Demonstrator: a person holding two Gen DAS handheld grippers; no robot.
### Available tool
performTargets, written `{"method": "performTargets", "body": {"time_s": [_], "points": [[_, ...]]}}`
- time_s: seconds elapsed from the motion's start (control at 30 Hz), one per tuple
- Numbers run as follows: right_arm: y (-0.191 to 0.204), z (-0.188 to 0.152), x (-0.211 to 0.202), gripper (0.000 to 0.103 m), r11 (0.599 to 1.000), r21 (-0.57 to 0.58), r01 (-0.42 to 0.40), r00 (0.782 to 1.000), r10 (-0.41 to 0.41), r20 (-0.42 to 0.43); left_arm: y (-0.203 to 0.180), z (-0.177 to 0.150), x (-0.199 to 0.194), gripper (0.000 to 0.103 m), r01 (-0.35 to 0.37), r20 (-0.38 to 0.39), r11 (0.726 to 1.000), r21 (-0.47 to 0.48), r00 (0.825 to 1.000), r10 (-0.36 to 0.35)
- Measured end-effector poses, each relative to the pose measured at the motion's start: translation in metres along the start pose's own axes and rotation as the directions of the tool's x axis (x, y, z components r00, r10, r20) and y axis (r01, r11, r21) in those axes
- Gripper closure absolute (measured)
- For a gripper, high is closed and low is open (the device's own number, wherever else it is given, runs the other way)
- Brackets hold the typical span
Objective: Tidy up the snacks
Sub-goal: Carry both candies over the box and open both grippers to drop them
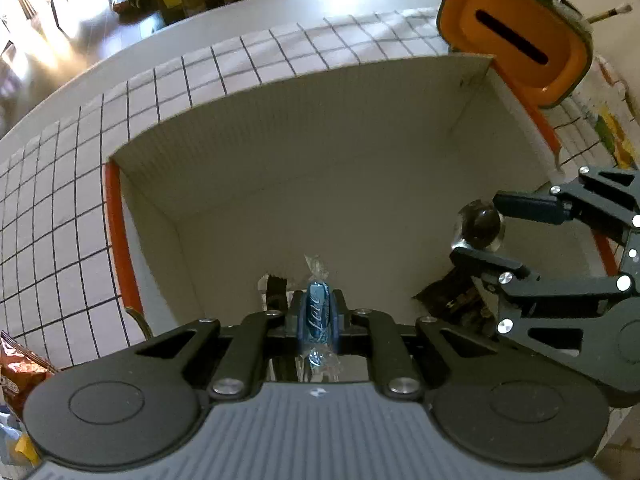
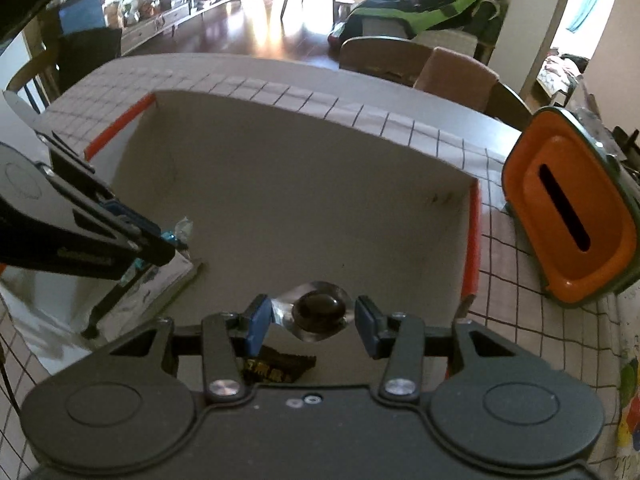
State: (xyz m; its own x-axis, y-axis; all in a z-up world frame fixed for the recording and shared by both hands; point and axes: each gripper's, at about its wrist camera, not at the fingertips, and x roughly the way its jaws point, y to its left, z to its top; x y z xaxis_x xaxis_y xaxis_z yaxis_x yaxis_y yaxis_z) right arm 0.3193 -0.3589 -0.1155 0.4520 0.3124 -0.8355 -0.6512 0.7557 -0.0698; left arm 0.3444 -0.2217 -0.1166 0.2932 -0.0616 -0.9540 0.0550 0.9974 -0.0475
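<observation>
- Cardboard box (image 1: 304,160) with orange edges stands open on a white cloth with a dark grid (image 1: 60,200); I use it as the landmark for all places.
- Left gripper (image 1: 318,314) hangs over the near side of the box, its blue pads clenched on a blue-wrapped candy (image 1: 318,308). The twisted clear ends of the wrapper stick out above and below the pads.
- Right gripper (image 2: 310,318) is above the right part of the box. Its fingers stand a little apart, with a dark round candy in clear wrap (image 2: 318,312) between them. The left pad seems to touch the wrapper, but I cannot tell if the candy is really gripped.
- On the box floor under the right gripper lies a dark snack packet (image 2: 278,368) with gold print.
- Outside the far right corner of the box an orange tissue holder (image 2: 572,216) with a dark slot leans on the cloth.
- Left of the box, at the near edge, a red chip bag (image 1: 18,372) is partly visible.
</observation>
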Motion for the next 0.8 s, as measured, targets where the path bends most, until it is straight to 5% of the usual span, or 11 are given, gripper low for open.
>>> {"method": "performTargets", "body": {"time_s": [0.33, 0.67, 0.8], "points": [[0.001, -0.001, 0.004, 0.058, 1.0, -0.011, -0.015, 1.0, 0.015, -0.02, -0.002, -0.004, 0.015, 0.091, 0.002, -0.041, 1.0, 0.008, 0.999, -0.002], [0.004, -0.002, -0.011, 0.054, 1.0, 0.018, -0.018, 1.0, 0.018, -0.002, -0.003, -0.015, -0.004, 0.088, 0.028, 0.011, 0.999, 0.028, 1.0, -0.028], [0.005, -0.003, -0.025, 0.052, 0.999, 0.041, -0.021, 1.0, 0.021, 0.018, 0.0, -0.019, -0.022, 0.08, 0.04, 0.056, 0.999, 0.028, 0.998, -0.041]]}}
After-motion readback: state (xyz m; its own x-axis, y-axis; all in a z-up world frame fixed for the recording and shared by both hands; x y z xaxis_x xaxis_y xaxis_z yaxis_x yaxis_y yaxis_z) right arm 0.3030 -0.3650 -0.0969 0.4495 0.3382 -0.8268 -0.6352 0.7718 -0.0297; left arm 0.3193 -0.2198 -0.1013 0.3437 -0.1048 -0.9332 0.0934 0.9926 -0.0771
